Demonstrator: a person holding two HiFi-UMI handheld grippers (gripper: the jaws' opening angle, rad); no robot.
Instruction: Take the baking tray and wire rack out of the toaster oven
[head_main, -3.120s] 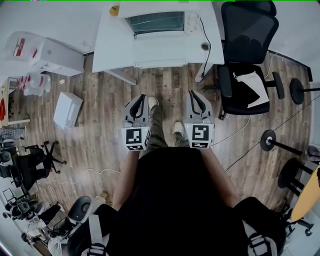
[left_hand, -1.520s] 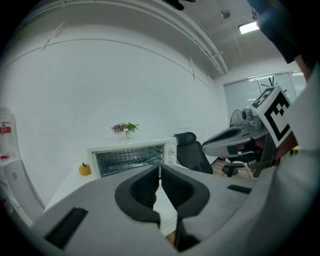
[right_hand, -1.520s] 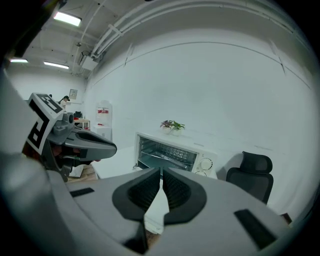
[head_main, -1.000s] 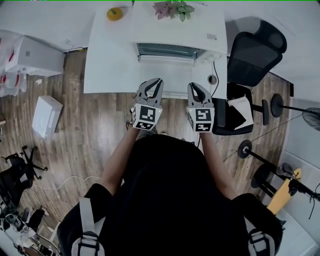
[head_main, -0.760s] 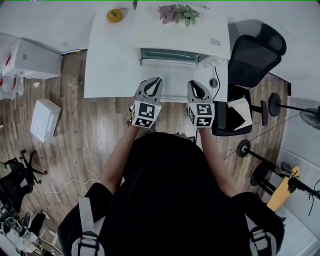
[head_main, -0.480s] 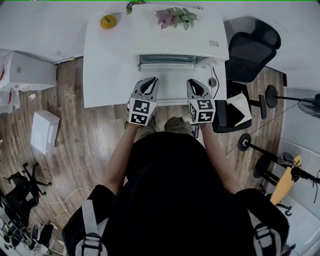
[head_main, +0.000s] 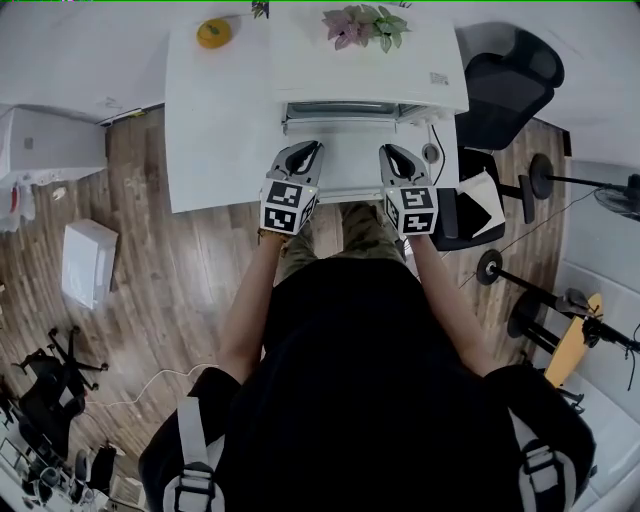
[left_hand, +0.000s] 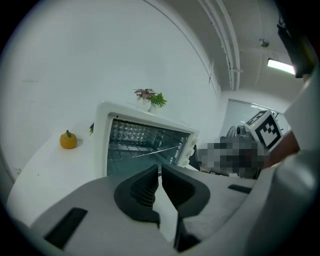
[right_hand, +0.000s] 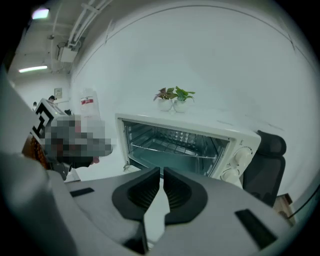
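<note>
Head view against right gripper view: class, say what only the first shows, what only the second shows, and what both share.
Only the head view: the orange fruit, the wooden floor and a white box lying on it. Only the right gripper view: the wire rack and two knobs. Both: the open toaster oven, the potted plants on top of it, and the black chair.

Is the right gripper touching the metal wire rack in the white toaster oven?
Apart. Right gripper view: the right gripper is short of the toaster oven, wire rack inside.
</note>
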